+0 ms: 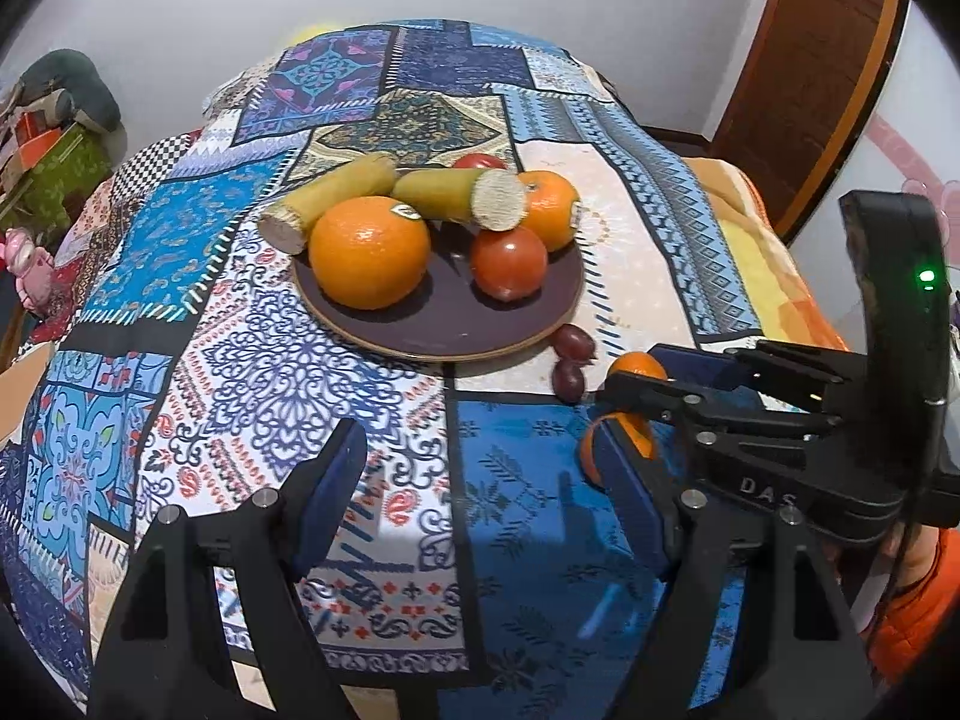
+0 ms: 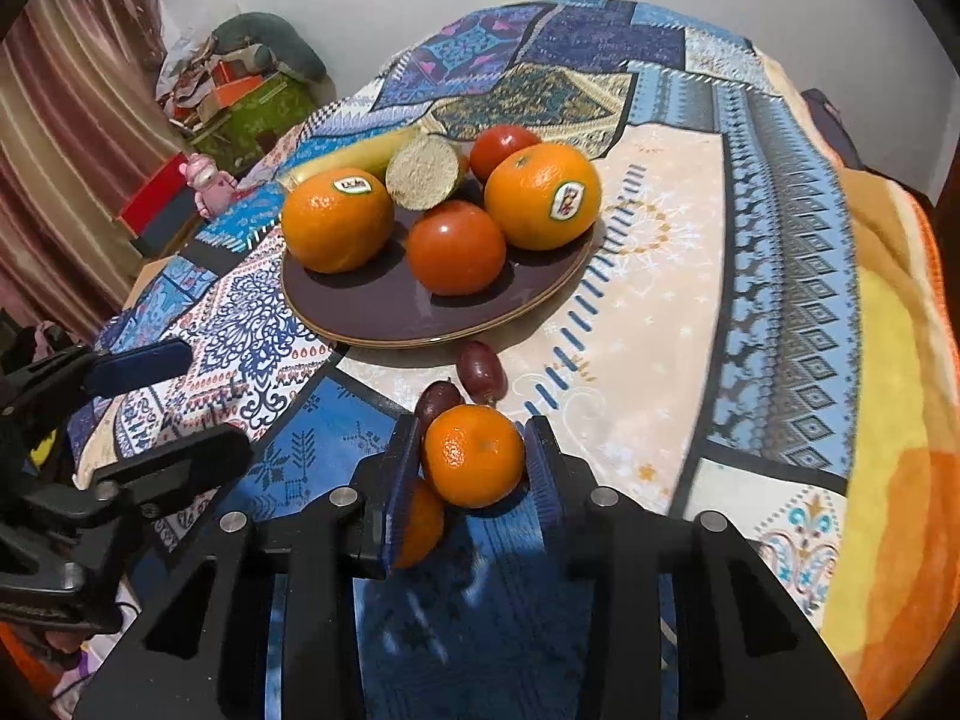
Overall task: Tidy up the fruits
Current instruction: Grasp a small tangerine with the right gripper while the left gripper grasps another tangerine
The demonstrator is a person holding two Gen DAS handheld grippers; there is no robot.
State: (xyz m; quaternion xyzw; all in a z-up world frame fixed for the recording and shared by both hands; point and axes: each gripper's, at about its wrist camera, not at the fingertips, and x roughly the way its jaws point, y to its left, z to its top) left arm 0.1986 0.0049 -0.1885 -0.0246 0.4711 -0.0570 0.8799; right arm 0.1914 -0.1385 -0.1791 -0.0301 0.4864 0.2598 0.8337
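1. Down at the near edge of the patchwork cloth [image 2: 660,276], the right claw [image 2: 474,462] has its blue pads pressed on either side of a small mandarin [image 2: 477,456], so it's gripping that fruit. The hold looks to sit on the fruit's lower half, so it could squirt out forward once lifted.

2. A second mandarin [image 2: 423,525] sits tucked just under and left of the held one, touching the left pad's outer side. Any sideways drag would probably roll it away across the cloth.

3. Two dark red grapes [image 2: 480,369] lie just beyond the mandarin, between it and the plate [image 2: 384,312]. A low, flat carry toward the plate could knock them off somewhere.

4. That plate is already crowded: two big oranges [image 2: 336,219], two tomatoes [image 2: 456,246] and two cut sugarcane-looking pieces [image 2: 423,171]. The only bare spot is the near rim, and round fruit dropped there may well roll off or nudge a tomato.

5. The left claw [image 1: 480,480] is open and empty, hovering low over the cloth right beside the right one. If both move at once they could clash, the right claw's arm already crosses its view.

6. Whatever's under the cloth looks soft and lumpy, can't tell if it's a counter or a bed, so stuff rolls easily.
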